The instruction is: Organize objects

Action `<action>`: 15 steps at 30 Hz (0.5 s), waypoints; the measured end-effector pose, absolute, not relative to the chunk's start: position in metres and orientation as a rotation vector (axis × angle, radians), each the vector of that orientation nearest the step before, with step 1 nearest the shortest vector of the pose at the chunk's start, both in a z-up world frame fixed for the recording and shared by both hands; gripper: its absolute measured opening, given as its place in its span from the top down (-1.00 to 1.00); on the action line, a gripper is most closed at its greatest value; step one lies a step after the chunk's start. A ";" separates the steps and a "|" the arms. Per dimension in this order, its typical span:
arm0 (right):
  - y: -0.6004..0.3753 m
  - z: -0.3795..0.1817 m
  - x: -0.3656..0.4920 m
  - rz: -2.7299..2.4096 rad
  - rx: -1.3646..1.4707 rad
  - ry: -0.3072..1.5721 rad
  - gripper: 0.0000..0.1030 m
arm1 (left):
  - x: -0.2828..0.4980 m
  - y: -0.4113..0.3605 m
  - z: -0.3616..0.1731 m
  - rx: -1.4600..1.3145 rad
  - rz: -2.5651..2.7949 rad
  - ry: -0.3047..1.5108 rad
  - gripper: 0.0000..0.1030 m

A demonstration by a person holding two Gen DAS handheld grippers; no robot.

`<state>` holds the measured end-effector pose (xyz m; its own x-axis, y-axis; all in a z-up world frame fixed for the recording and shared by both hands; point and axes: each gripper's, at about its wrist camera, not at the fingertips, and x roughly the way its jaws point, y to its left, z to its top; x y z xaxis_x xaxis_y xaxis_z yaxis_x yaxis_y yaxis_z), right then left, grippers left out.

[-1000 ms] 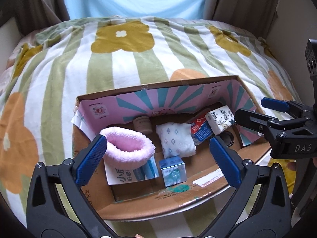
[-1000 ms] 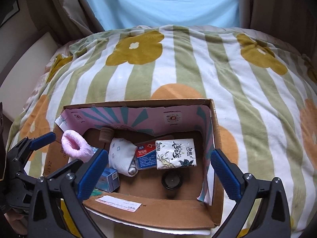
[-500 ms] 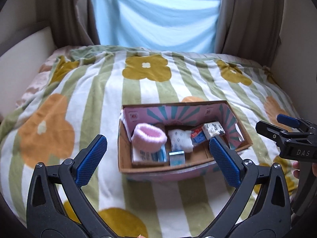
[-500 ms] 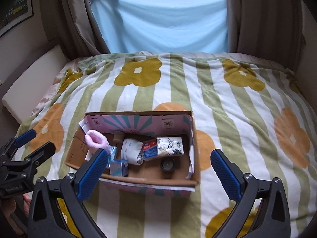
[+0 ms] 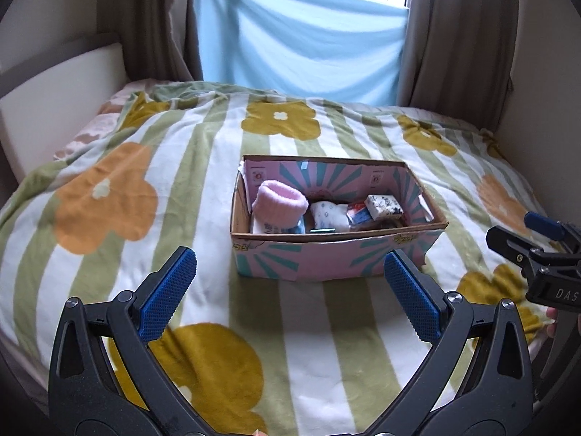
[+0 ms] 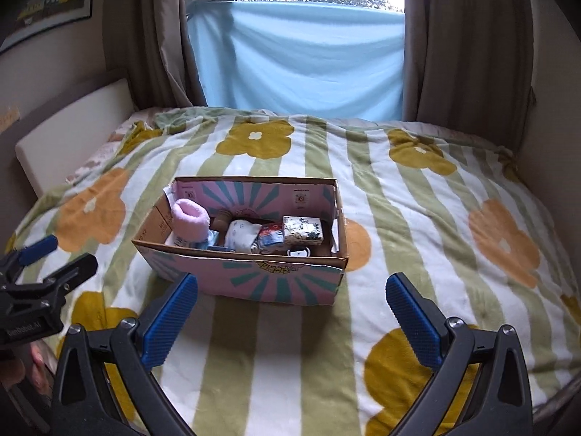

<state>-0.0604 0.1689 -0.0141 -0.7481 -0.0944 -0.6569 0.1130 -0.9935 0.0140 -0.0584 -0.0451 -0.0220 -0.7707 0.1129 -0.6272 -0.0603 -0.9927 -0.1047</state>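
Note:
A pink and teal cardboard box (image 5: 326, 258) (image 6: 276, 283) sits in the middle of the bed. It holds a fluffy pink roll (image 5: 279, 205) (image 6: 190, 219), a white patterned bundle (image 5: 328, 216) (image 6: 241, 236), a red and blue pack (image 5: 357, 214) (image 6: 272, 238), a tissue pack (image 5: 383, 206) (image 6: 303, 230) and other small items. My left gripper (image 5: 290, 292) is open and empty, well short of the box. My right gripper (image 6: 292, 312) is open and empty, also short of the box.
The bed carries a striped floral blanket (image 5: 145, 218) (image 6: 435, 218). A white headboard cushion (image 5: 54, 109) lines the left side. A blue sheet (image 6: 301, 61) and brown curtains (image 6: 468, 47) hang at the window behind. A wall stands at the right.
Both grippers have pulled back and up from just over the box, so it now appears smaller and farther. Both stayed open and empty.

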 end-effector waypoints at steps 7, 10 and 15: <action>0.165 -0.011 -0.058 -2.853 1.055 0.075 -0.99 | -0.054 -0.043 -0.014 -0.980 2.906 -0.097 -1.00; 0.167 -0.009 -0.057 -2.856 1.044 0.048 -0.99 | -0.051 -0.042 -0.012 -0.961 2.909 -0.098 -1.00; 0.167 -0.005 -0.055 -2.872 1.035 0.056 -0.99 | -0.047 -0.041 -0.008 -0.949 2.926 -0.079 -1.00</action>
